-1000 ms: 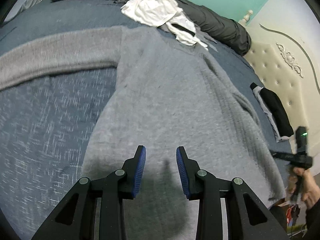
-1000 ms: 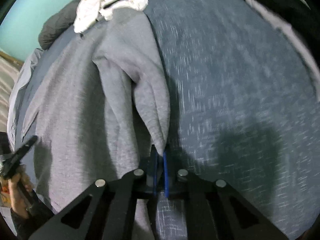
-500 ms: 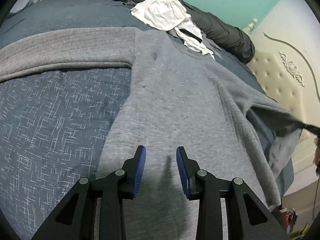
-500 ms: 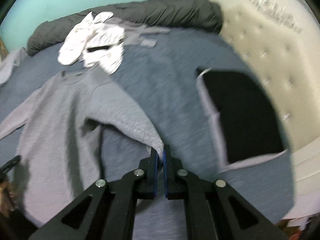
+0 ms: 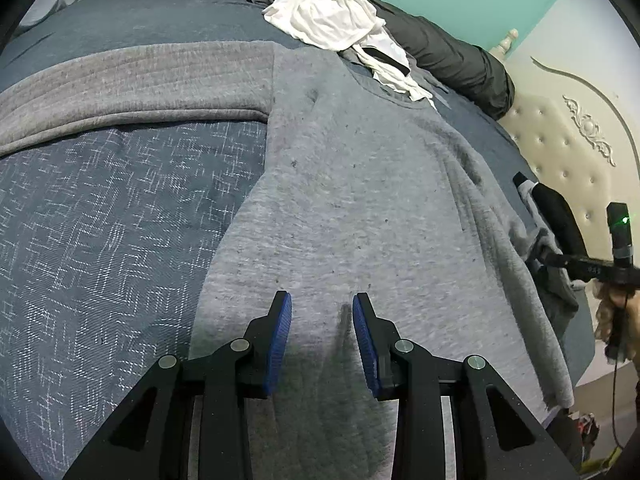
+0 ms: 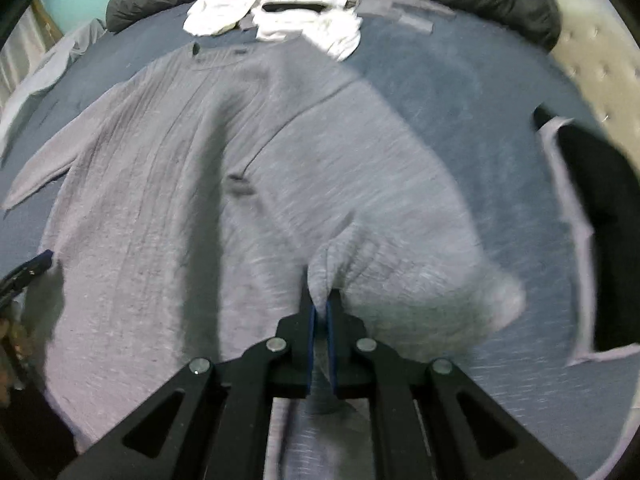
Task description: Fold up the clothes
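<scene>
A grey sweater (image 5: pixel 360 200) is spread on the blue bedspread (image 5: pixel 100 240). Its sleeve (image 6: pixel 360 240), pinched by the right gripper (image 6: pixel 320 312) at lower centre, has been carried across the body; the jaws have just been easing. The left gripper (image 5: pixel 322 340) hangs spread, empty.

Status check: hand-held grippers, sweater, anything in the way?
Left hand-held gripper open, empty, over grey sweater. Right hand-held gripper pinching sleeve, jaws just eased slightly. White garment overlaps collar.

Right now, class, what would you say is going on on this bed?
A person with a gripper in each hand is folding a grey sweater spread on the blue bedspread. The right gripper pinches the end of one sleeve, its jaws just easing apart. The left gripper hangs open over the sweater's body, holding nothing. White clothes lie beyond.
</scene>
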The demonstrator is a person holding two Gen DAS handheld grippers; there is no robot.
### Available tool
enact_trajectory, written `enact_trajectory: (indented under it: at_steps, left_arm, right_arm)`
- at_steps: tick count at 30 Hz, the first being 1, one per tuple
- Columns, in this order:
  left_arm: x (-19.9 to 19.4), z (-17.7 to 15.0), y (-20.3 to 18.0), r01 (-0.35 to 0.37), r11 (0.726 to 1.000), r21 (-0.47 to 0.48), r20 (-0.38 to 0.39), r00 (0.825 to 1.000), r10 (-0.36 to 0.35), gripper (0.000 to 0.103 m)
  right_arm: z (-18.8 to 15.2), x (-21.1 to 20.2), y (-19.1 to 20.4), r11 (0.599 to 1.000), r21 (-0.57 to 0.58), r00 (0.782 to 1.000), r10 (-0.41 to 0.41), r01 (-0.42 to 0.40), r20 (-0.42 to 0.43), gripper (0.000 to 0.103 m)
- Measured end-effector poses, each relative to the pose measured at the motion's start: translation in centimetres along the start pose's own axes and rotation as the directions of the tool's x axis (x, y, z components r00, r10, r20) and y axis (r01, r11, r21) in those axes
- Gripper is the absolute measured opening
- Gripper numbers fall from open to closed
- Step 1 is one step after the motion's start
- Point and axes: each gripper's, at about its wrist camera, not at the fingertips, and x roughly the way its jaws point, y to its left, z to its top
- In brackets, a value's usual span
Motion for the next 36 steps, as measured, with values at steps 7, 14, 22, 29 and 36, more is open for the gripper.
enact_trajectory:
  at_steps: [7, 14, 22, 29, 36]
  left_arm:
    - [0.3, 0.6, -0.1, 0.007, 1.0, 0.005, 0.004, 1.0, -0.007, 0.035]
    - [0.4, 0.3, -0.7, 0.004, 1.0, 0.02, 0.002, 1.0, -0.004, 0.035]
    - [0.5, 0.3, -0.8, 0.001, 1.0, 0.021, -0.001, 1.0, -0.001, 0.035]
    - [0.8, 0.5, -0.9, -0.003, 1.0, 0.025, -0.004, 1.0, 0.003, 0.035]
    - [0.8, 0.6, -0.9, -0.004, 1.0, 0.029, -0.004, 1.0, 0.004, 0.035]
  right_arm:
    - [-2.3, -7.0, -6.1, 0.975, 0.172, 0.964, 0.094, -0.139, 0.248, 0.037]
    - [-6.5, -5.5, -13.6, 0.899, 0.431, 0.986, 0.008, -0.08, 0.166, 0.04]
    - [-10.3, -0.7, -14.4, 0.823, 0.535, 0.981, 0.179, -0.192, 0.077, 0.046]
    - [-8.9, -0.2, -12.5, 0.872, 0.468, 0.99, 0.135, -0.14, 0.045, 0.01]
    - [-5.7, -8.0, -12.8, 0.941, 0.334, 0.984, -0.107, 0.054, 0.142, 0.008]
